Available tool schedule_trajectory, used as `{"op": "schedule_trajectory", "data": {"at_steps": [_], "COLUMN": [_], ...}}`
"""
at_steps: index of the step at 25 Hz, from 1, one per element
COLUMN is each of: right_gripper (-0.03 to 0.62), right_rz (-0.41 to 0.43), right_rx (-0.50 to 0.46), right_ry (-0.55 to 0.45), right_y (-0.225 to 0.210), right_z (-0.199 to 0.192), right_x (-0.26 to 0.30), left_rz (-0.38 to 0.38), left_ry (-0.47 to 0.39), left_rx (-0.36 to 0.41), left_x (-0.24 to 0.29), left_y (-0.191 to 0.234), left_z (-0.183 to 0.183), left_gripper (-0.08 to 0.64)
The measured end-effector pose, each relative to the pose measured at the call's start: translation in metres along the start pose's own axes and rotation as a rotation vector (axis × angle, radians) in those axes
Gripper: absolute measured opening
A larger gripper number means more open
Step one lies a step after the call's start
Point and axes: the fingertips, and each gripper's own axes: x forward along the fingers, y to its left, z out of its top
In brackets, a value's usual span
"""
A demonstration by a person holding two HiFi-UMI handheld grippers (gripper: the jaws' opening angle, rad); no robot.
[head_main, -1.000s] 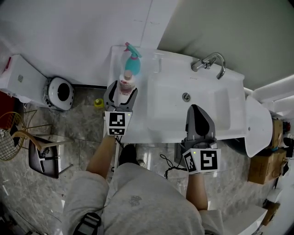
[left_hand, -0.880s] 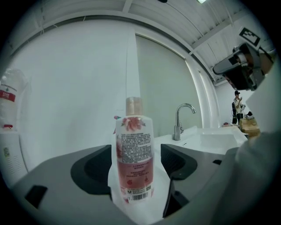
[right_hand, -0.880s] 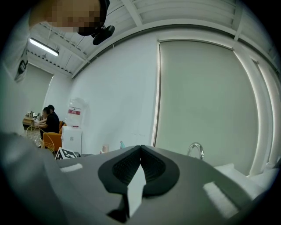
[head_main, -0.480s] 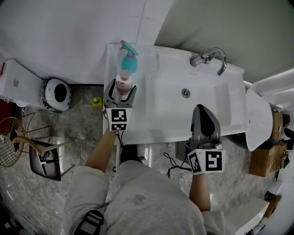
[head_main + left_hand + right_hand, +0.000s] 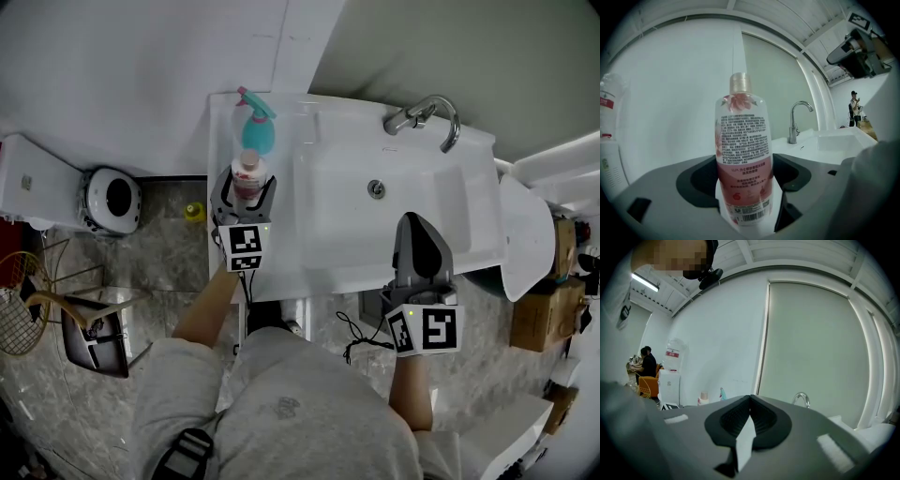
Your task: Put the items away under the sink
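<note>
- Pink liquid fills the lower part of a clear plastic bottle (image 5: 247,174), which stands on the left ledge of the white table (image 5: 281,255). It is beside the sink basin (image 5: 323,230) and just in front of a teal spray bottle (image 5: 254,127).
- The left gripper (image 5: 246,195) has its jaws spread wide and they have just been opening. The bottle stands between them, with a gap showing on each side in the left gripper view, so nothing is pinched yet.
- The right gripper (image 5: 413,230) hangs over the front edge of the basin with its jaws pressed together and nothing in them.
- The bottle is upright, with its long axis vertical. Its pale cap is on top and its printed back label faces the left gripper.
- The step in hand looks like the grasp.
  - Keep the bottle centred between the pads.
  - Close on the broad body low down rather than on the narrow neck.
  - Squeeze only until the plastic walls stop sliding.
- Lift straight up before pulling back, so the spray bottle behind is not nudged over.
- Keep the cap uppermost on the way down.
- The space under the sink shows in no view, so its opening will have to be found first.
</note>
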Motion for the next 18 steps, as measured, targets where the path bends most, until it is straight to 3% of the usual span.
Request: {"op": "schedule_trajectory", "data": {"at_steps": [8, 14, 18], "right_gripper": [0.011, 0.011, 0.011], "right_rz": [-0.014, -0.024, -0.028], "right_rx": [-0.001, -0.001, -0.006], "right_ry": [0.005, 0.010, 0.011], "right_y": [0.002, 0.007, 0.012], "right_z": [0.001, 0.001, 0.003], "right_x": [0.004, 0.008, 0.009], "left_rz": [-0.009, -0.108, -0.181], "left_ry": [0.034, 0.028, -0.016], "left_rx": [-0.023, -0.026, 0.014], "left_x": [0.000, -0.003, -0.009], "left_y": [0.002, -0.005, -0.017], "left_z": [-0.001, 0.000, 0.014], "left_gripper": [0.347, 0.345, 0.345]}}
